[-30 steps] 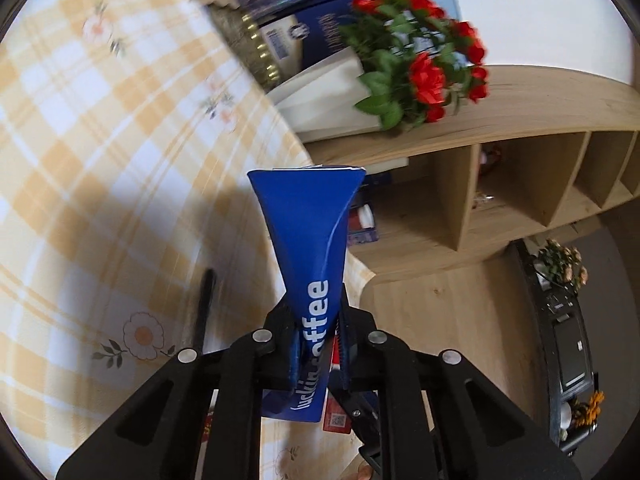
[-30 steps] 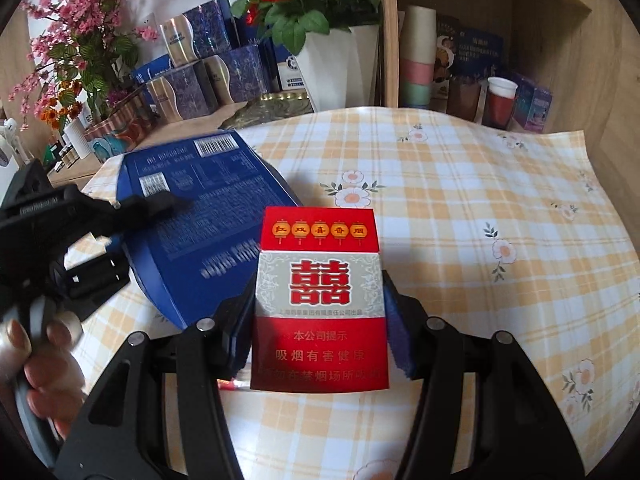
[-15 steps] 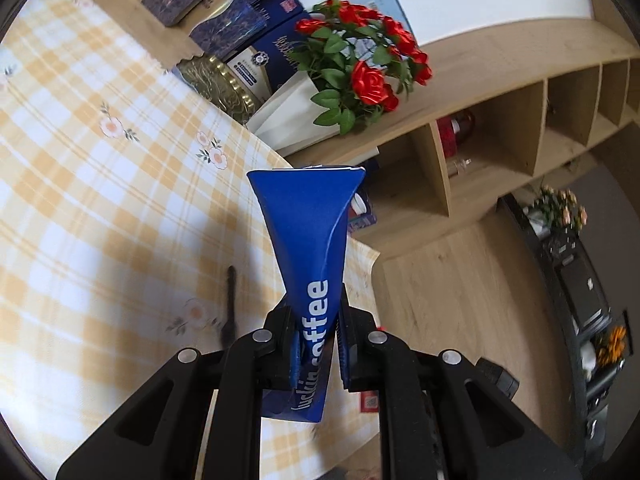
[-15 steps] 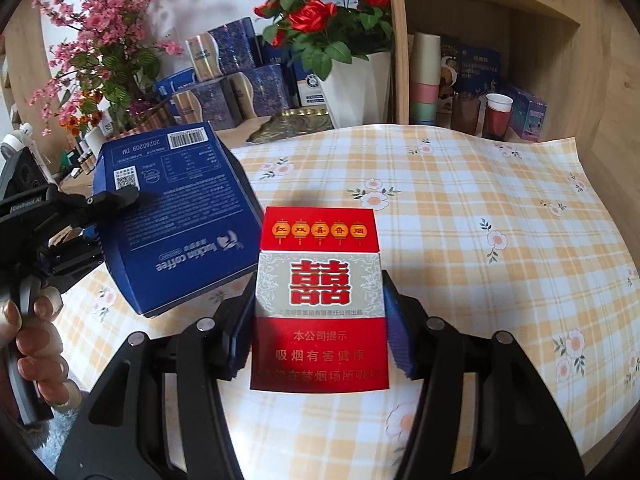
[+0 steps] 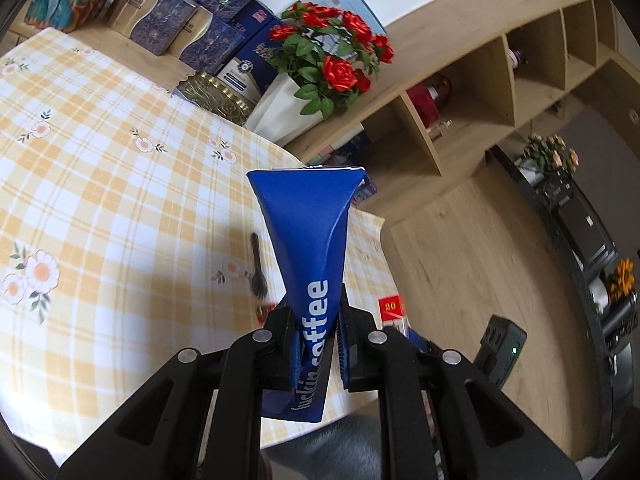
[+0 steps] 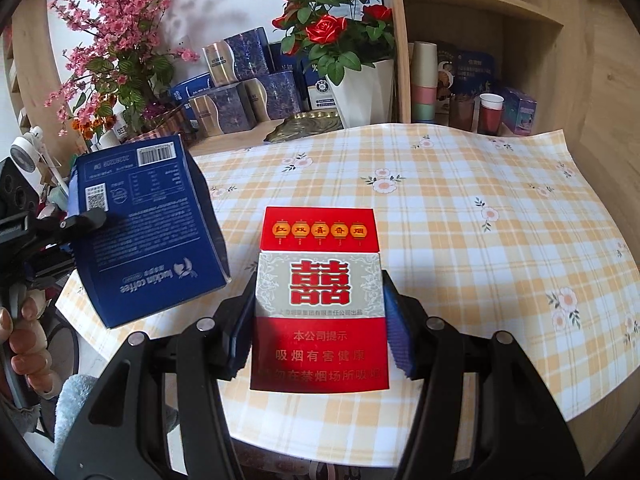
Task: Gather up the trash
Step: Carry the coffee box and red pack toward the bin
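A flattened blue coffee box (image 5: 308, 232) stands up between the pads of my left gripper (image 5: 316, 344), which is shut on its lower end. The right wrist view shows the same blue box (image 6: 144, 232) at the left, held over the table's left edge by the left gripper (image 6: 86, 216) and a hand (image 6: 24, 344). My right gripper (image 6: 318, 320) is shut on a red cigarette pack (image 6: 320, 300), upright above the near edge of the table. A corner of the red pack (image 5: 390, 308) shows low in the left wrist view.
A black plastic fork (image 5: 258, 268) lies on the yellow checked tablecloth (image 6: 480, 240). A white pot of red roses (image 6: 360, 88), gift boxes (image 6: 240, 100) and a gold tray (image 6: 308, 126) line the back. Cups (image 6: 490, 112) stand in the wooden shelf. A black adapter (image 5: 500, 344) lies on the floor.
Both grippers have risen and drawn back from the table with their loads. The left gripper has rolled. In the right wrist view the blue box has moved left and tilted more upright.
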